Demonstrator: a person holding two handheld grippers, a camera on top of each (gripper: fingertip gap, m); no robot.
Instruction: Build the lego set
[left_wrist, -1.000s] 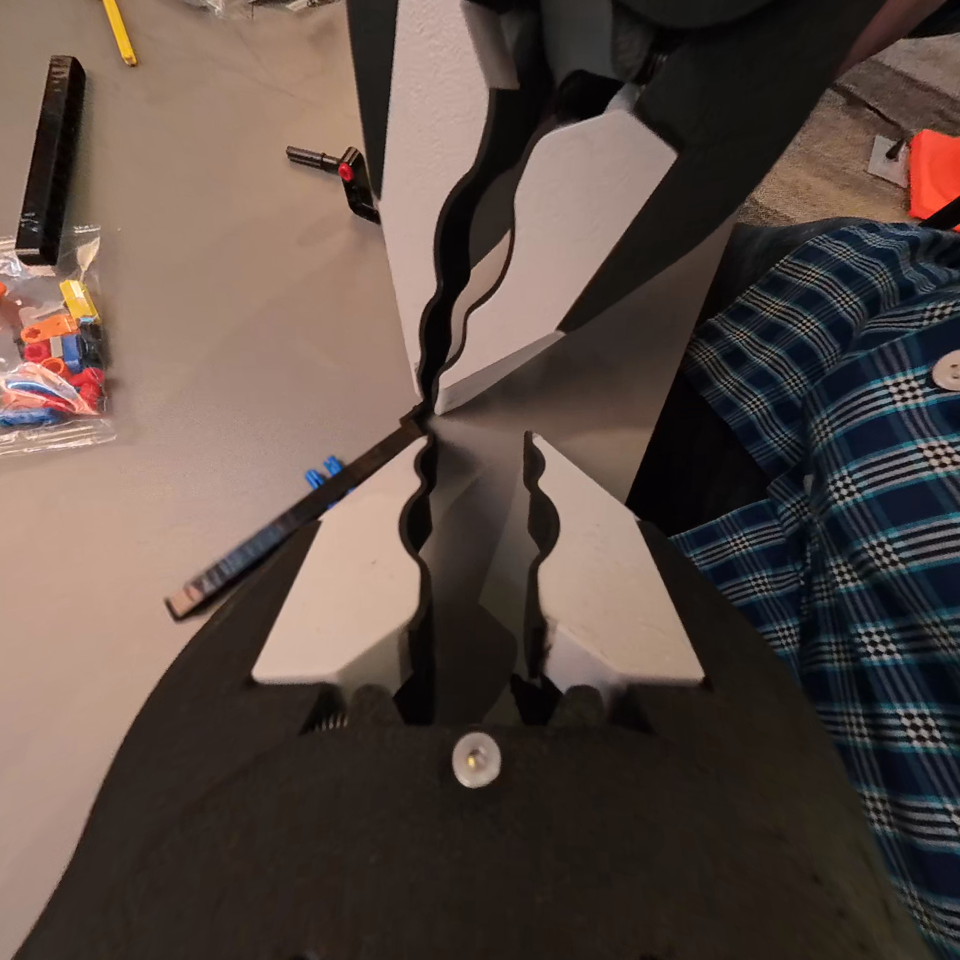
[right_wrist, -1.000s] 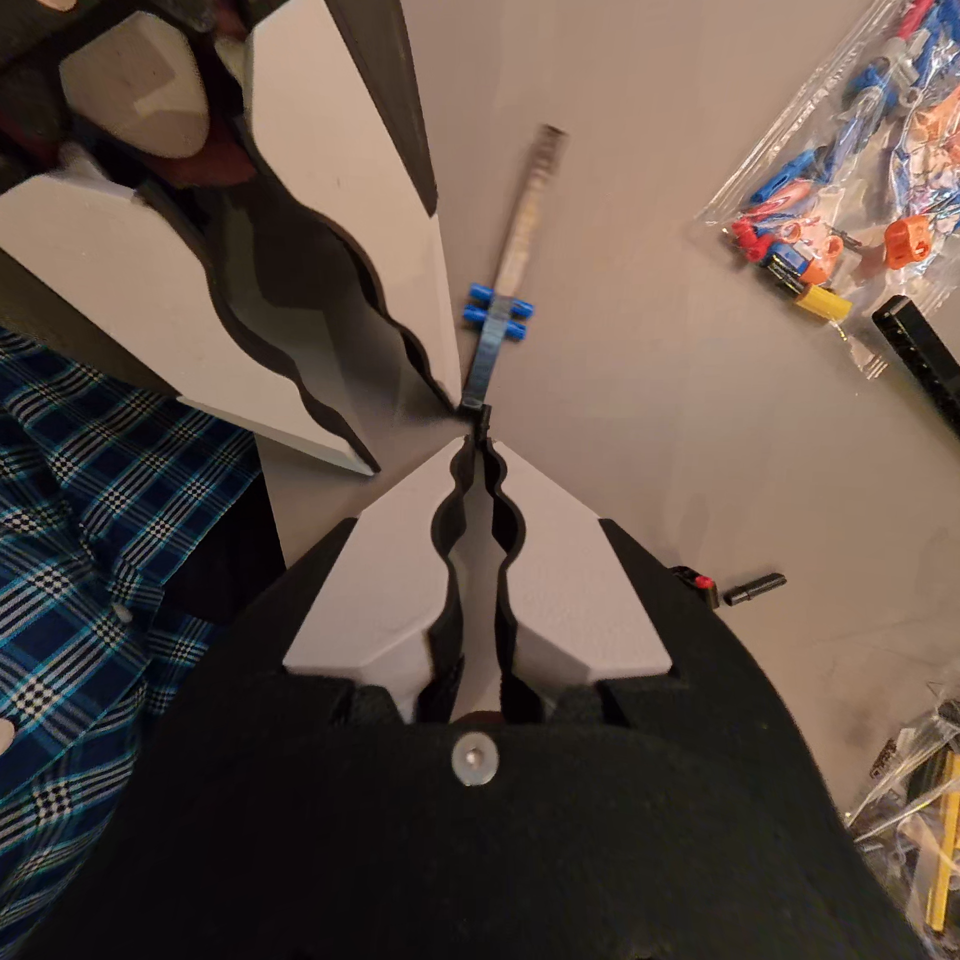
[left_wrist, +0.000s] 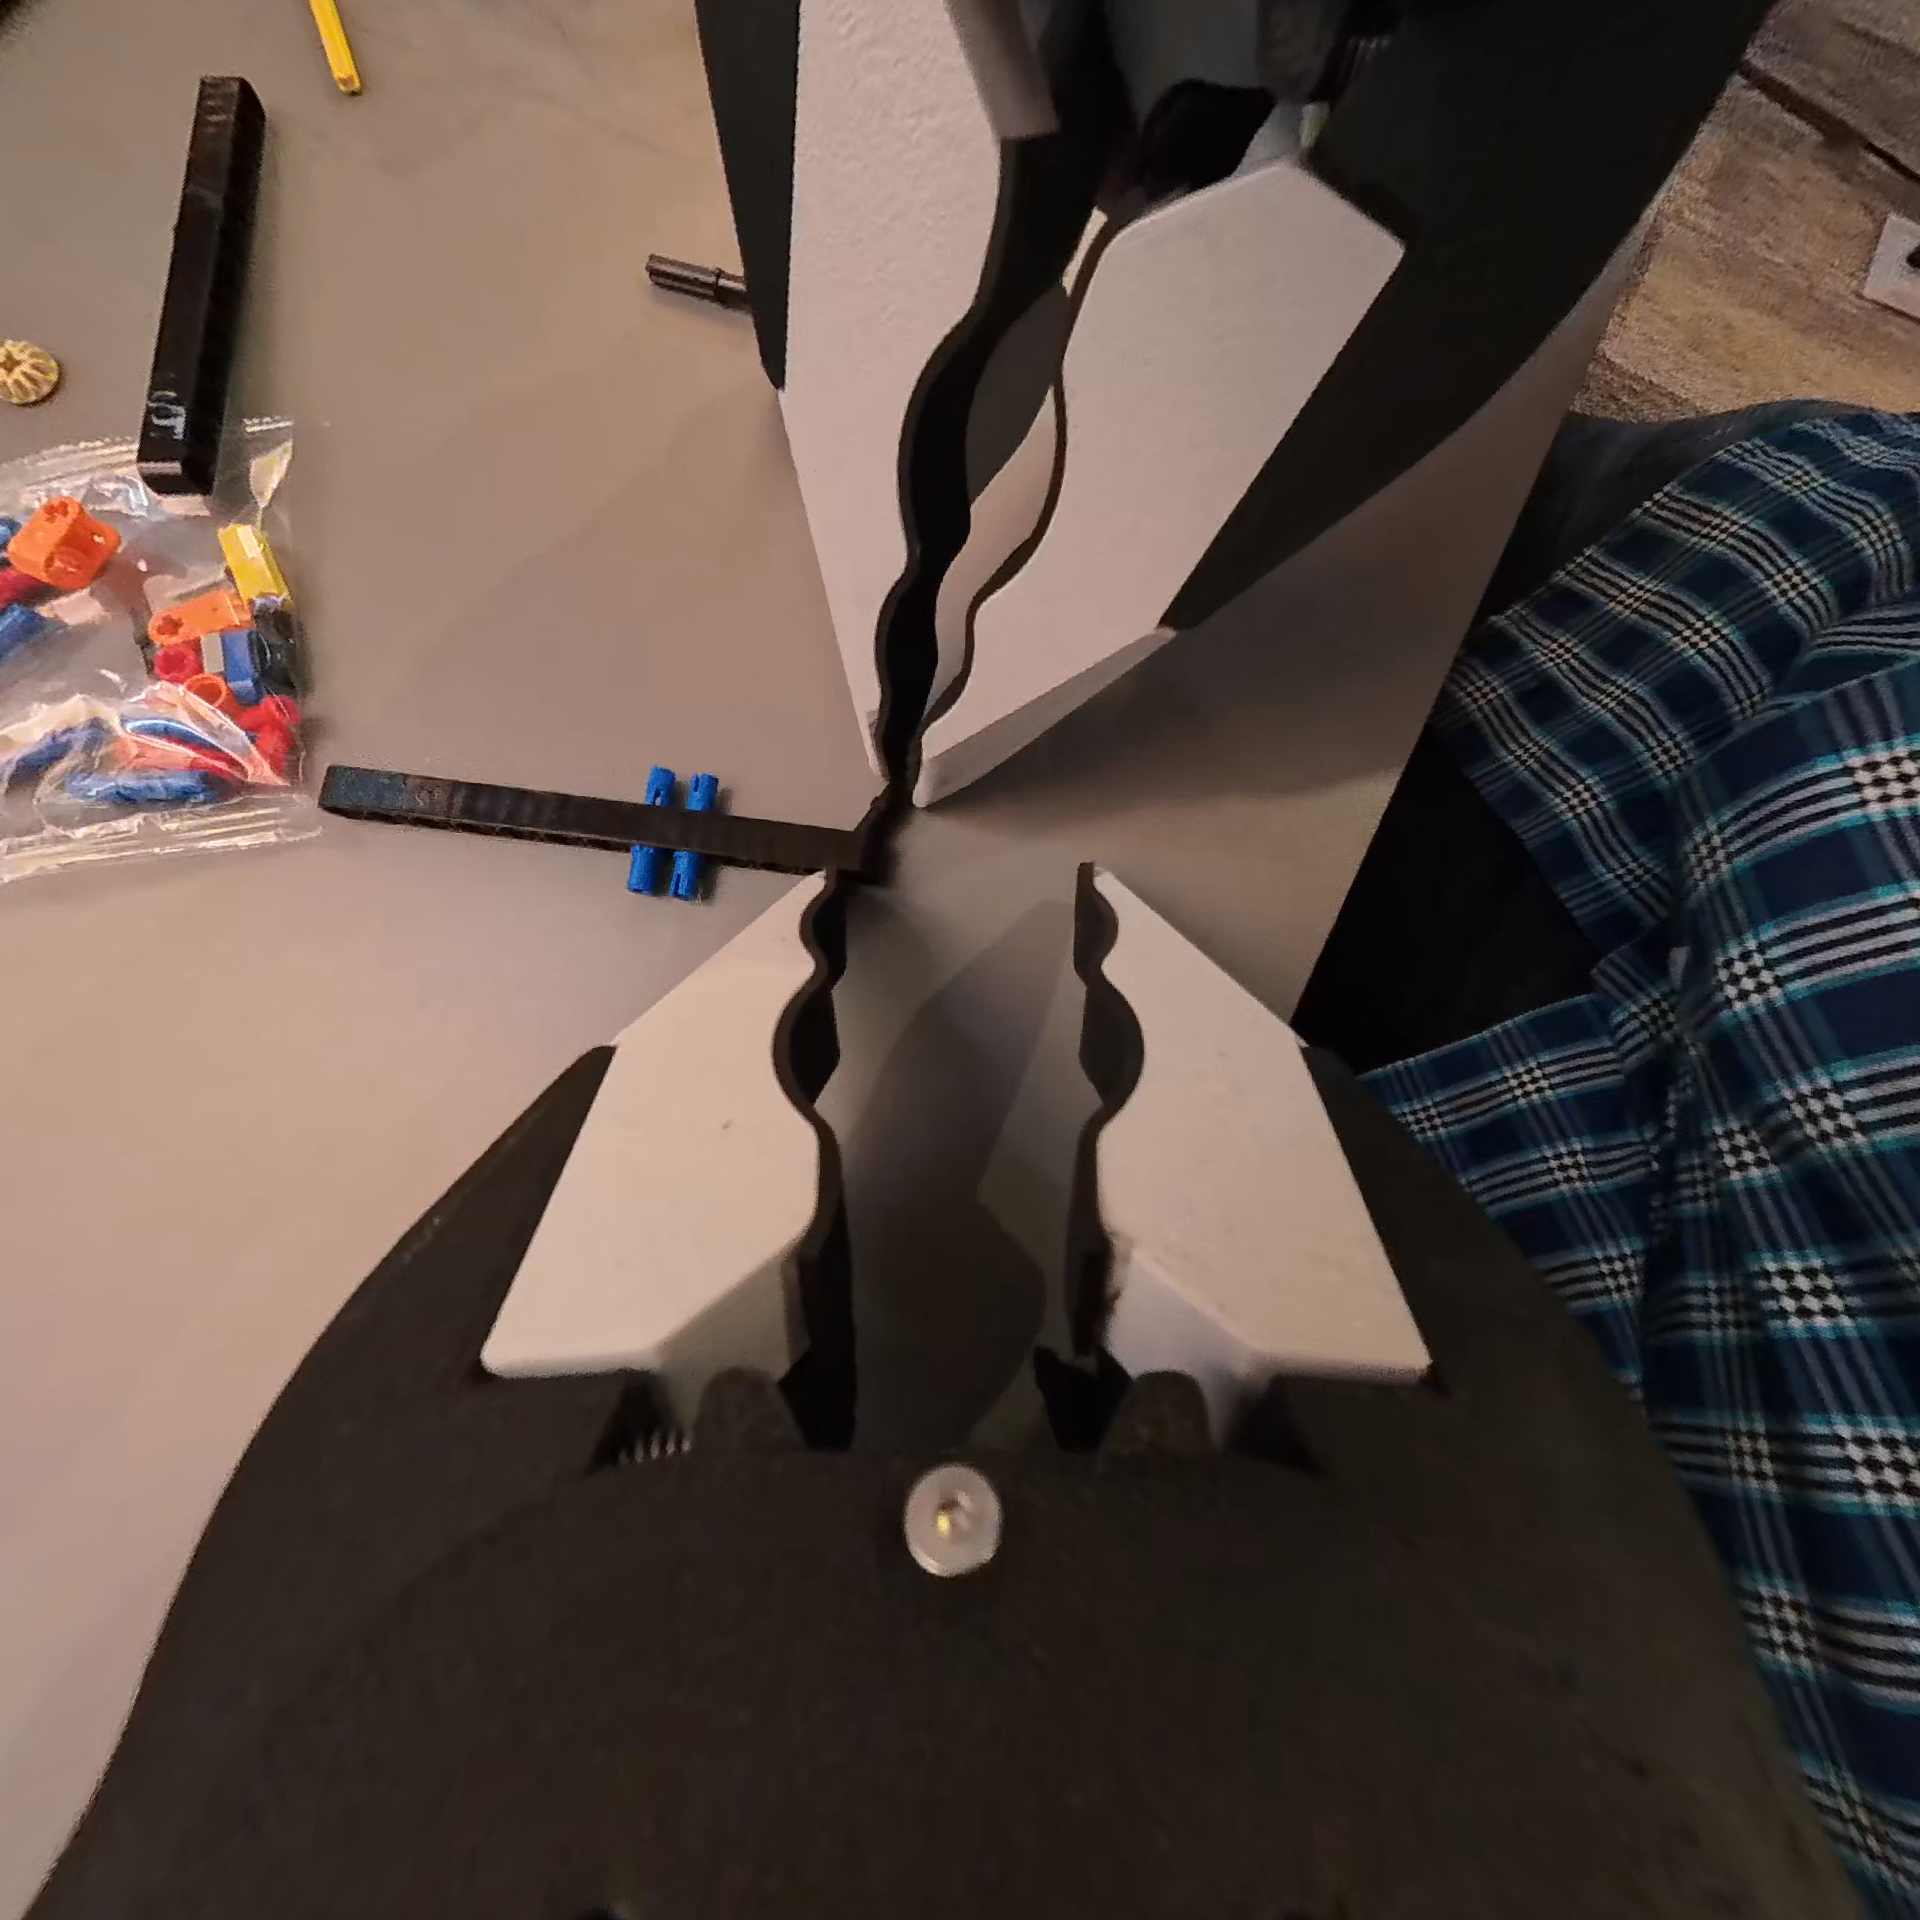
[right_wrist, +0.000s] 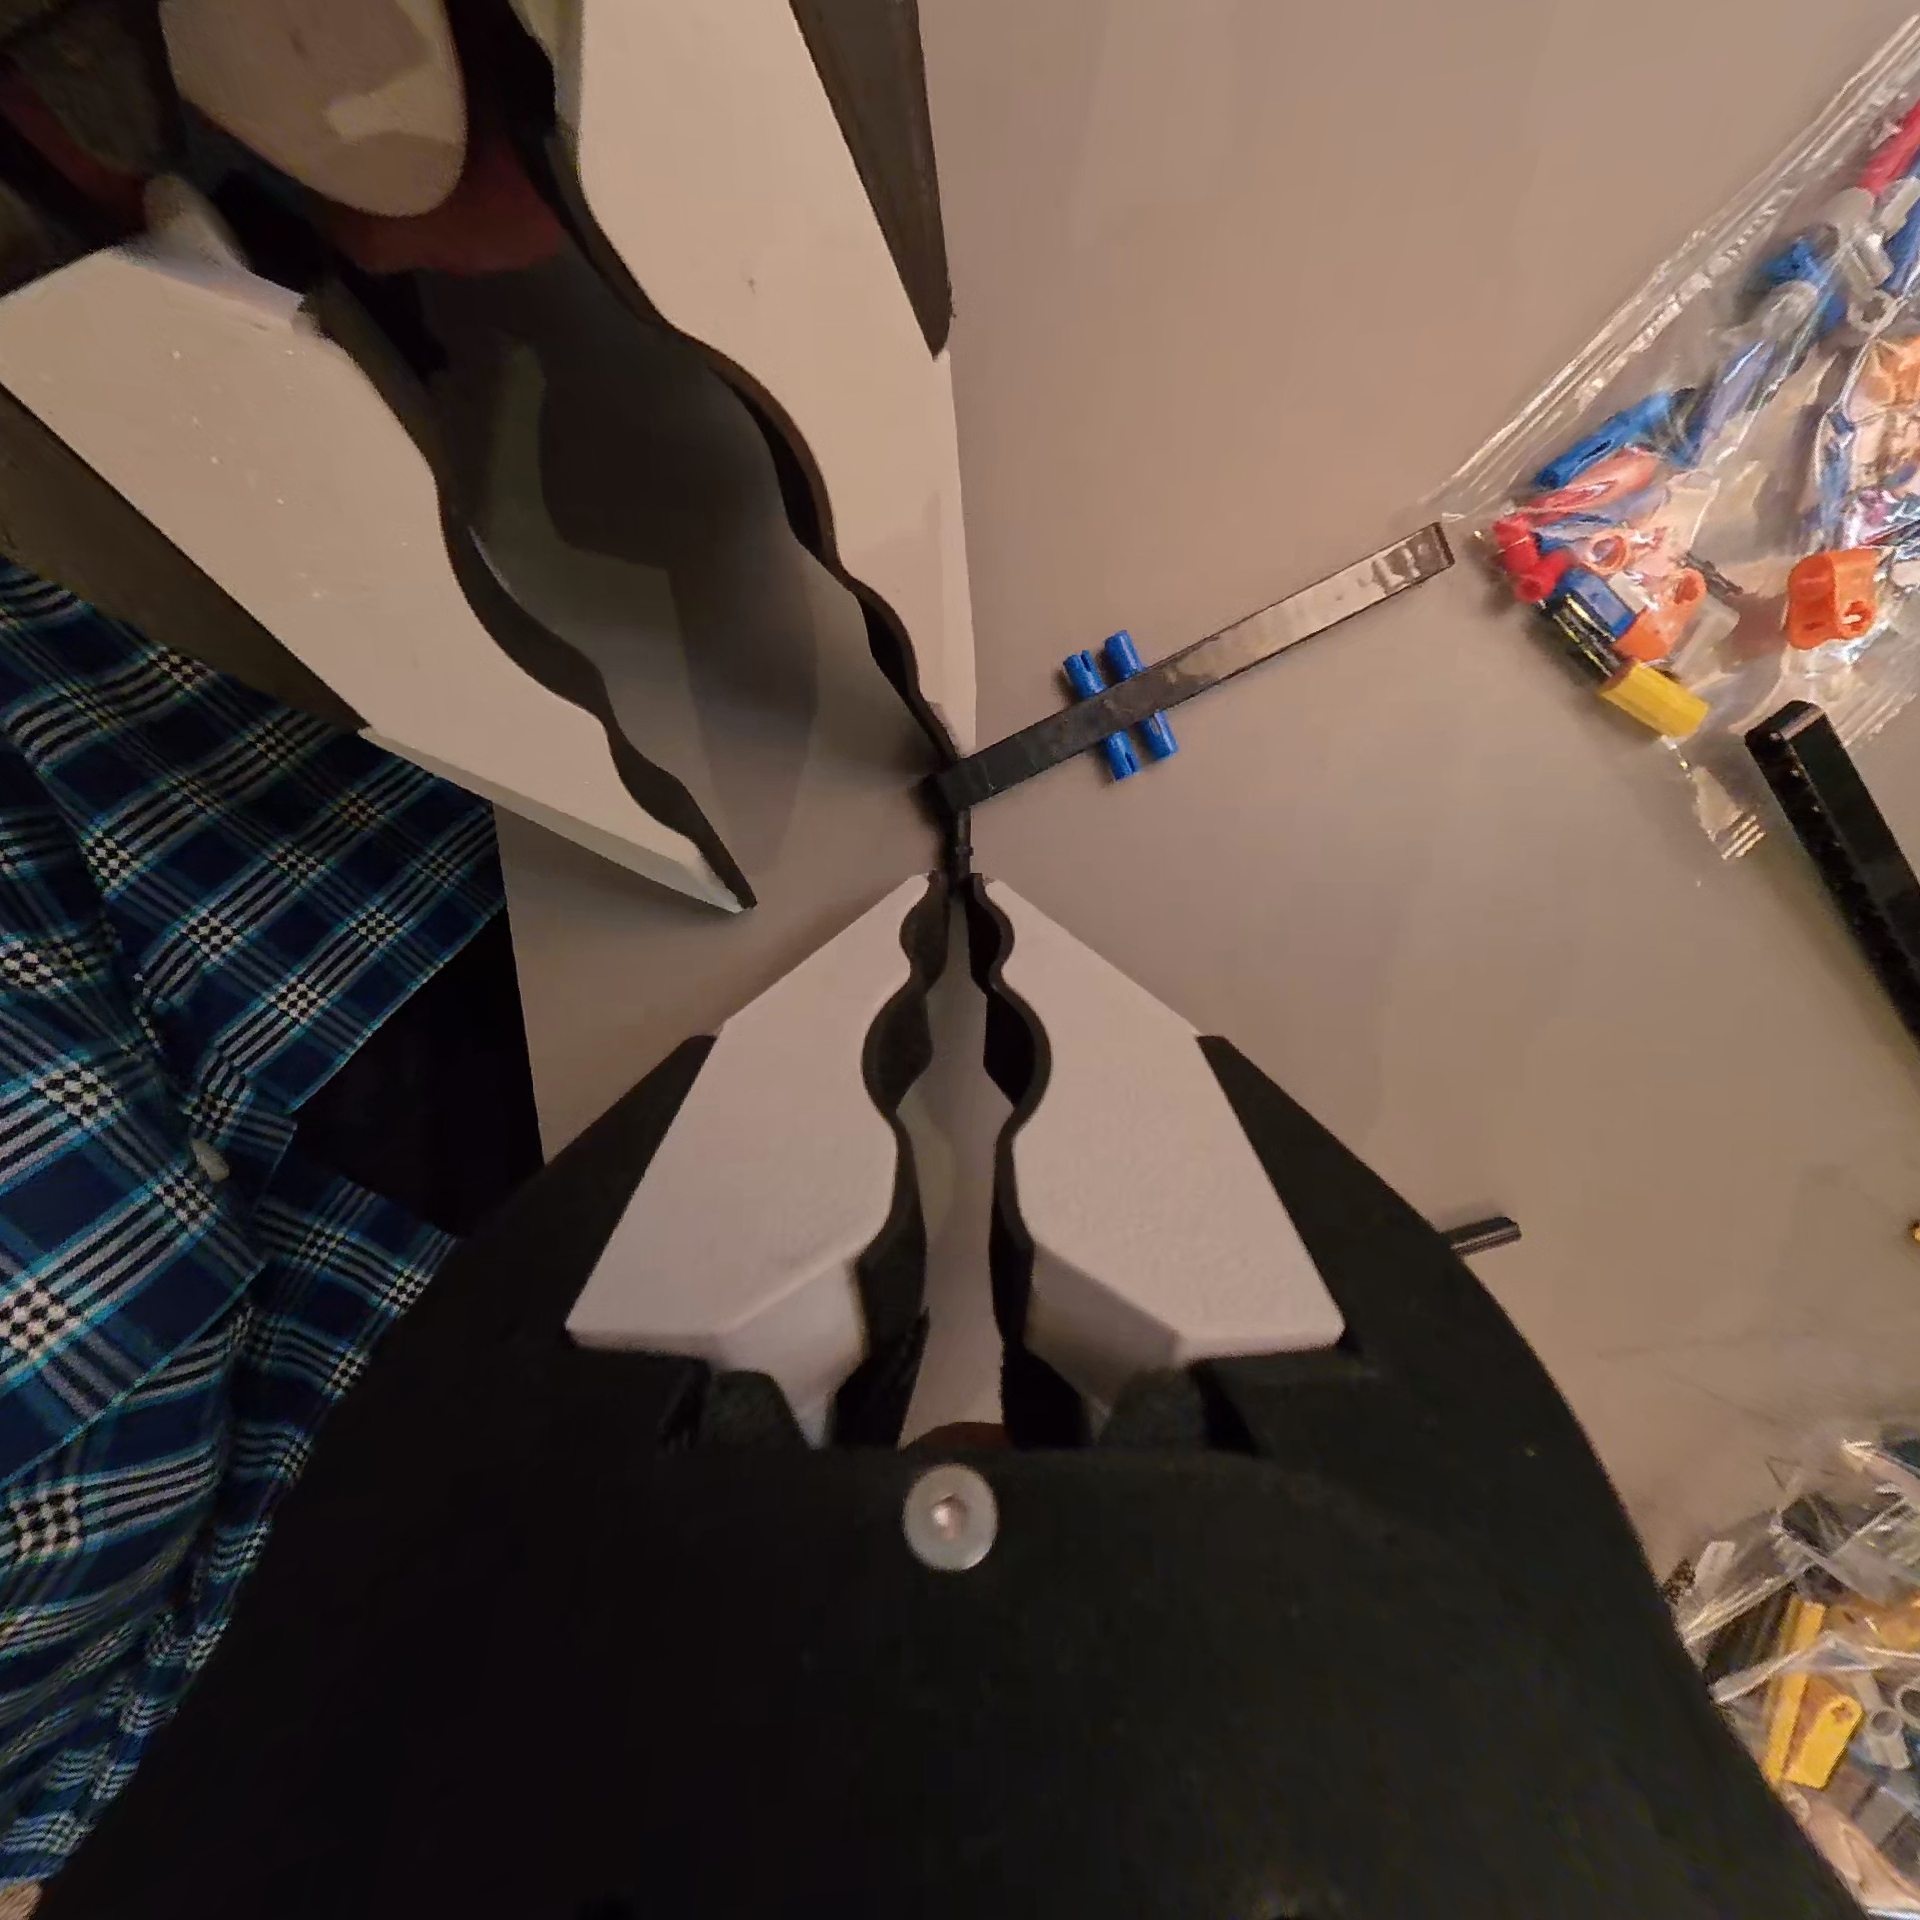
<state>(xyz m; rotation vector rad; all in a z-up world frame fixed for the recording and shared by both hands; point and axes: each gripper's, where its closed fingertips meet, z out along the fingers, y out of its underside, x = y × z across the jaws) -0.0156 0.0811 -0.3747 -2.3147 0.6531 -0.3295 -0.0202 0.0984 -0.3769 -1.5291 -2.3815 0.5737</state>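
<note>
Grey table (left_wrist: 436, 1091); long black beam (left_wrist: 582, 821) carrying two bright blue pins (left_wrist: 673, 831), and a second black bar (left_wrist: 203, 281) lying apart. Clear bag (left_wrist: 135, 644) of mixed orange, yellow, red and blue pieces; another clear bag (right_wrist: 1808, 1652) of mostly yellow and grey ones; one tan gear (left_wrist: 23, 370); one yellow stick (left_wrist: 335, 47). Both grippers have white fingers (left_wrist: 696, 1174) with wavy black inner edges on black bodies; shirt (left_wrist: 1704, 935) checked in navy, teal and white.
</note>
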